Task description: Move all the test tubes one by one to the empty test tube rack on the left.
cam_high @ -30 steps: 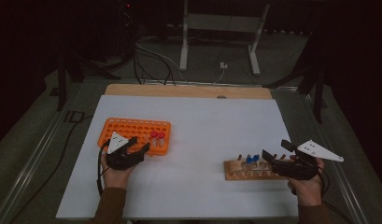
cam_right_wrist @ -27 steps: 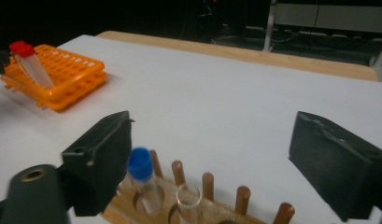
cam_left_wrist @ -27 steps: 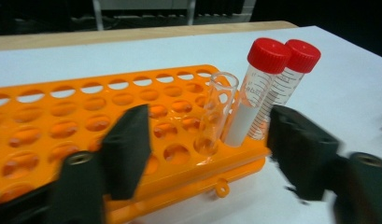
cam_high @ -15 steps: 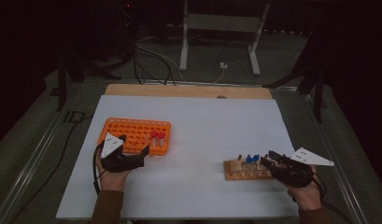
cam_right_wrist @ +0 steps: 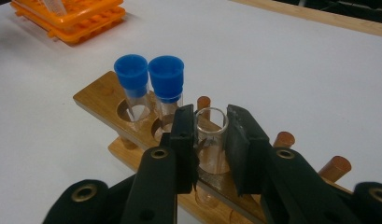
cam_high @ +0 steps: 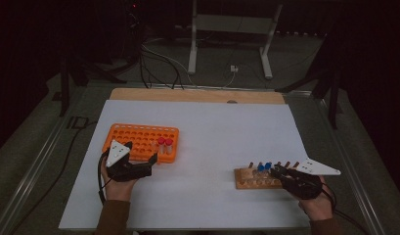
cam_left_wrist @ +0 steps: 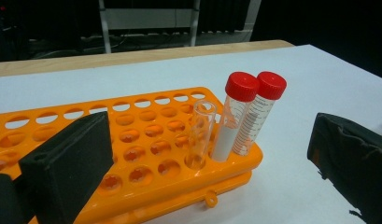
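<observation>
clear glass, an uncapped tube [cam_right_wrist: 211,140] in the wooden rack [cam_right_wrist: 97,100] at four o'clock on the tabletop [cam_high: 212,132], is being clamped by the right tool [cam_right_wrist: 211,135], its jaws having just been closing; a straight upward lift is being called for next. the left tool [cam_left_wrist: 202,154] is being held open beside the orange rack [cam_left_wrist: 146,163].

The wooden table [cam_high: 197,95] carries a white rectangular sheet [cam_high: 217,132] covering most of its top. 2 items rest directly on the sheet: an orange plastic tube rack [cam_high: 139,139] and a wooden tube rack [cam_high: 246,181], well apart.
</observation>
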Demonstrator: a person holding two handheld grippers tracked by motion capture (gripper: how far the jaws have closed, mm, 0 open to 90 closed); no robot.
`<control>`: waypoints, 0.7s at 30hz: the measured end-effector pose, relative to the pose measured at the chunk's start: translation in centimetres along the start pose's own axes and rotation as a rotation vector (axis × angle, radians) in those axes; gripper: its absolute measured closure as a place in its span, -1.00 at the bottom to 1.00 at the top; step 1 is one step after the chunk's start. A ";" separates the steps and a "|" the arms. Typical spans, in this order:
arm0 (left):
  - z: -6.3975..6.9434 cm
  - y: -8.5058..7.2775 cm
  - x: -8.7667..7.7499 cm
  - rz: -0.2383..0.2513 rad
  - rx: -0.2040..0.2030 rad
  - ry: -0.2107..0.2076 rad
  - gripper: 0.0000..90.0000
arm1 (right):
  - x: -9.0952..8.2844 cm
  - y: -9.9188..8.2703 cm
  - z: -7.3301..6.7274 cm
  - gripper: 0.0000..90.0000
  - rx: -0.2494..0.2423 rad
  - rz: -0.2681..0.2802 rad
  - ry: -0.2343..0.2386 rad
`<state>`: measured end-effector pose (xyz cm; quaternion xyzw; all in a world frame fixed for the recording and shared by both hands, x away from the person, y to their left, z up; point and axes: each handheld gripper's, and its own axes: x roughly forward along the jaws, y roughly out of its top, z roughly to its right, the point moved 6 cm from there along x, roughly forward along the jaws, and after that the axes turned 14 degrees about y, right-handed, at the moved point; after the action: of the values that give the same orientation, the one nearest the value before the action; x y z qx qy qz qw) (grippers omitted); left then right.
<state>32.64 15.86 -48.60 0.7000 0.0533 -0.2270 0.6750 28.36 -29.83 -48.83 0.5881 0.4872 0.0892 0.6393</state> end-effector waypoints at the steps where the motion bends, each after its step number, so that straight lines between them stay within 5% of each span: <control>1: 0.0 0.0 0.0 0.000 0.002 0.000 -0.98 | 0.0 0.0 0.0 0.64 0.000 0.002 0.000; 12: 0.2 0.0 0.0 0.001 0.014 0.003 -0.98 | -0.1 0.1 0.0 0.68 -0.003 0.002 -0.008; 21: 0.5 0.2 -0.1 0.010 0.020 0.002 -0.98 | -2.2 2.1 -0.2 0.69 0.007 0.083 0.017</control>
<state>32.49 15.40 -48.37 0.7072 0.0483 -0.2235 0.6690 28.02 -30.57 -45.92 0.6092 0.4682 0.1189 0.6289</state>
